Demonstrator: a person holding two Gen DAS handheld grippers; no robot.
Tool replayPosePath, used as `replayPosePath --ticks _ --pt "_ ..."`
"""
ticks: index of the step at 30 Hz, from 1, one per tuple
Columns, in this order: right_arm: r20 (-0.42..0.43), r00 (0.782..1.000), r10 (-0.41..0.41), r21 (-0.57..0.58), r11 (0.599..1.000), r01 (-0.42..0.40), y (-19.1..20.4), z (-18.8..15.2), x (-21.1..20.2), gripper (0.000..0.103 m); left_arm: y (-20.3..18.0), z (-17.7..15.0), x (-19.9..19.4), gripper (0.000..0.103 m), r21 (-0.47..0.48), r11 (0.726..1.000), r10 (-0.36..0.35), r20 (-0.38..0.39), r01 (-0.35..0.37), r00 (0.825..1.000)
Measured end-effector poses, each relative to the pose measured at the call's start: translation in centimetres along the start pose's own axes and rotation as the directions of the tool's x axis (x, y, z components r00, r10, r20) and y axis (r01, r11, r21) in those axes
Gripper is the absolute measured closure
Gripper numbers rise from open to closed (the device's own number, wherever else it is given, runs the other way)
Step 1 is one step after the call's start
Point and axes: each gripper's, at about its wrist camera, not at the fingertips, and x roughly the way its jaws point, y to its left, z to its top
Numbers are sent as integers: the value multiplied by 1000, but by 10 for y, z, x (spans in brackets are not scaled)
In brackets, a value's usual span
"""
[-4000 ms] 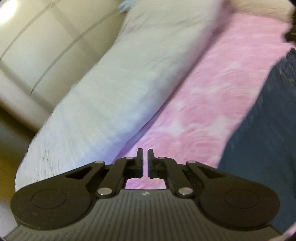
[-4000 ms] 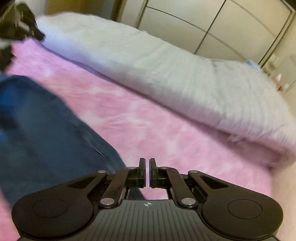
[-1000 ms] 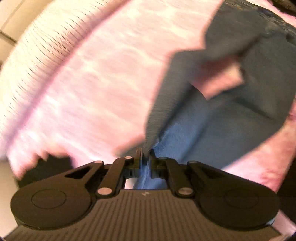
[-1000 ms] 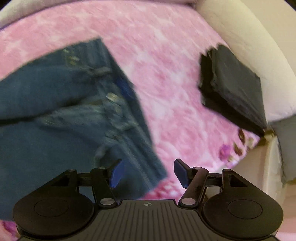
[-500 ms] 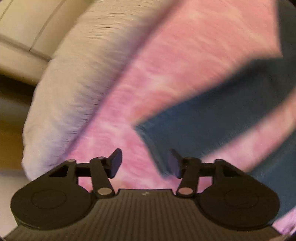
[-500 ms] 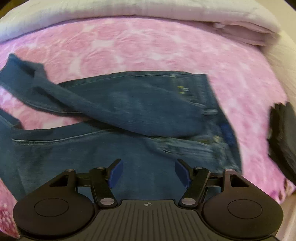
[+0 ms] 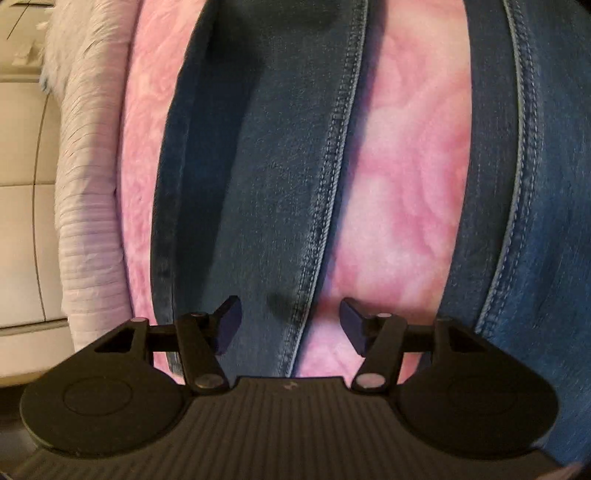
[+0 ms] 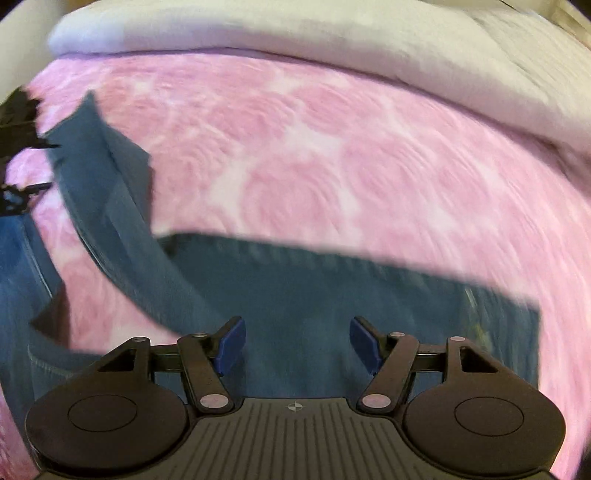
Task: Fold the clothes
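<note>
Blue jeans [image 7: 258,166] lie spread on a pink blanket [image 7: 399,184]. In the left wrist view one leg runs up the middle and the other leg [image 7: 535,221] along the right. My left gripper [image 7: 291,326] hovers close over the near leg's stitched side seam. Its jaws are closing, the seam lies between them, and the pads are not pressing on it. In the blurred right wrist view the jeans [image 8: 314,295] spread under my right gripper [image 8: 297,345], which is open and holds nothing. A twisted leg [image 8: 110,192] trails away to the upper left.
A white ribbed quilt [image 7: 85,221] is bunched along the blanket's left side, with pale cupboard doors [image 7: 18,221] beyond. In the right wrist view the quilt [image 8: 295,33] lies across the far edge of the pink blanket [image 8: 332,166]. A dark blurred shape [image 8: 16,122] shows at the left edge.
The left gripper, shut on denim a second ago, has opened, rolled and dropped close over a jean leg. The right gripper swung across the jeans; the dark folded stack has left its view.
</note>
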Motion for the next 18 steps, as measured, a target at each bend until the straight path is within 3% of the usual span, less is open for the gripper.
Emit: replayPosePath --ticks 1,2,4,7,10,11,15,18 --pt "5 1000 29 -74 997 -28 1 11 10 37 1 -1 0 89 -4 1000 -11 -3 11 1000" --pt "-3 999 49 -156 987 -49 3 20 22 37 1 -2 1 95 -8 1000 -23 -7 22 1000" --pt "-39 997 68 -308 948 -77 8 34 47 37 2 -3 2 98 -16 999 -45 -13 45 999" --pt "-131 987 96 -489 859 -148 15 46 81 37 4 -6 -5 101 -51 997 -56 -11 55 998" --pt "-234 965 120 -605 759 -241 20 48 107 38 7 -11 -20 102 -96 993 -63 -5 62 998" --pt "-267 954 134 -612 742 -275 19 48 114 45 7 -13 -26 102 -108 992 -71 -9 70 997" --pt "-300 937 181 -506 803 -317 0 60 115 96 5 -20 -55 102 -175 981 -93 -18 89 995" --pt "-164 977 138 -477 855 -201 -27 73 87 98 1 -21 -78 102 -226 968 -121 -35 110 992"
